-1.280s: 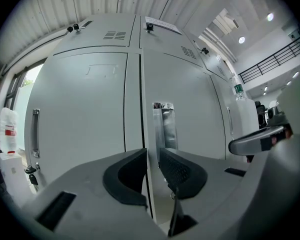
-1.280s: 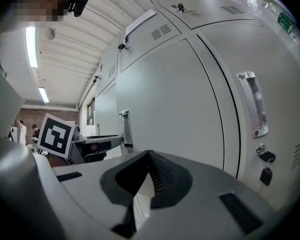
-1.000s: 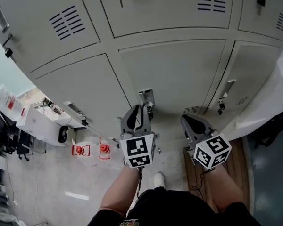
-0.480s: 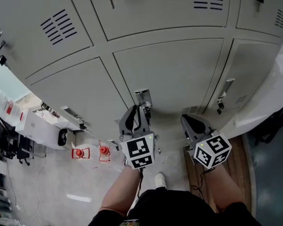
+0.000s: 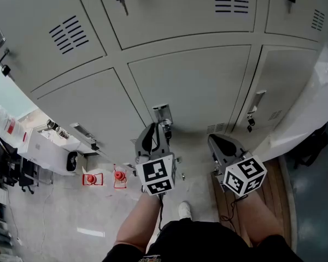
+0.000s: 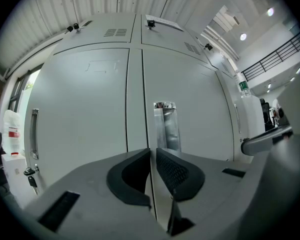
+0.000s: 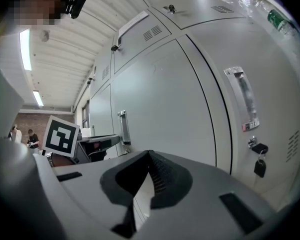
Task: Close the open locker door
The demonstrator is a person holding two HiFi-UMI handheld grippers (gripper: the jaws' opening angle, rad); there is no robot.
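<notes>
The grey lockers fill the head view, and the lower middle door (image 5: 191,86) lies flush with its neighbours, its recessed metal handle (image 5: 162,113) at the left edge. My left gripper (image 5: 153,137) hangs just below that handle, touching nothing. Seen from the left gripper view, its jaws (image 6: 153,156) are all but together with only a thin slit, nothing in it, and the handle (image 6: 166,126) is straight ahead. My right gripper (image 5: 220,144) is held lower right, off the lockers, and its jaws (image 7: 149,176) are shut and empty.
The right lower door has a handle (image 5: 256,101) with a key hanging under it (image 7: 259,166). White boxes (image 5: 49,143) and red items (image 5: 93,178) lie on the floor at left. A wooden board (image 5: 273,190) and a plastic-wrapped white object (image 5: 311,108) are at right.
My left gripper has slipped slightly left and back from the handle, and its jaws have narrowed. The lockers have shifted a little in the head view. The right gripper has held still.
</notes>
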